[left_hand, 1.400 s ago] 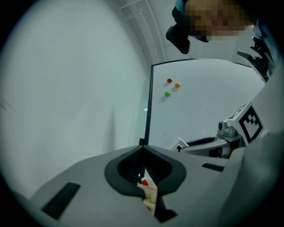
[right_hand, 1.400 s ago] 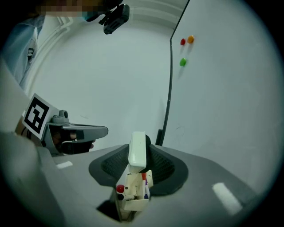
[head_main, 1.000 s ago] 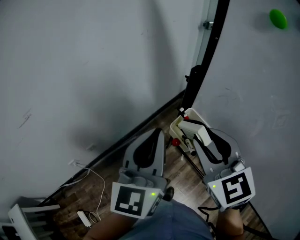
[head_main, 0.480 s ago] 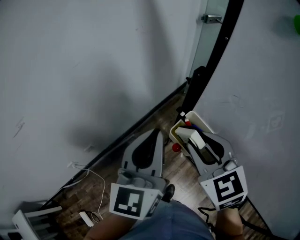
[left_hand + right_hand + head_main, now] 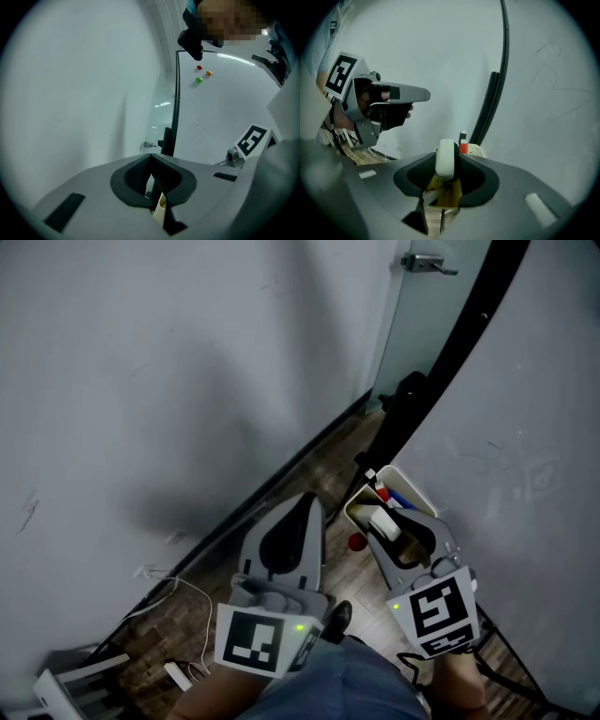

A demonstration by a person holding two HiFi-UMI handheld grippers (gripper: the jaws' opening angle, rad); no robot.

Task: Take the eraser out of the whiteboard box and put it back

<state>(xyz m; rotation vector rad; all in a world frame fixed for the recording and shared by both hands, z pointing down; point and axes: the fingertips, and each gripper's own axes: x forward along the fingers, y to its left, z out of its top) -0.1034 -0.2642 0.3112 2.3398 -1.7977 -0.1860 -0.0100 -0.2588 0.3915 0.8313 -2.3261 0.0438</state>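
Above the mouth of the whiteboard box (image 5: pixel 409 482), the right tongs (image 5: pixel 389 526) grip the white eraser (image 5: pixel 446 159) on edge, with a pad pressed to each flat side. Their jaws have just been opening a touch, yet the eraser is between them and not let go. It points down at the box's near end, close over the markers inside; whether its lower end is past the rim I cannot tell. I judge this to be the putting-back half of the job, close to done. As I read it, the next move calls for a short drop to seat the eraser inside the walls, clear of the red-capped marker (image 5: pixel 379 491). Then a full release and a lift straight out, without catching the rim. The left tongs (image 5: pixel 309 504) hang alongside, jaws together, holding nothing.

Round about, a plain grey wall (image 5: pixel 141 381) fills the left and the whiteboard (image 5: pixel 525 427) the right, its black frame (image 5: pixel 441 371) slanting between. A glass door (image 5: pixel 422 324) stands behind. Below runs a strip of wooden floor (image 5: pixel 339 465), with no desk in sight. On it lie a white cable (image 5: pixel 187 585) and, just beside the box, a small red round thing (image 5: pixel 356 542)
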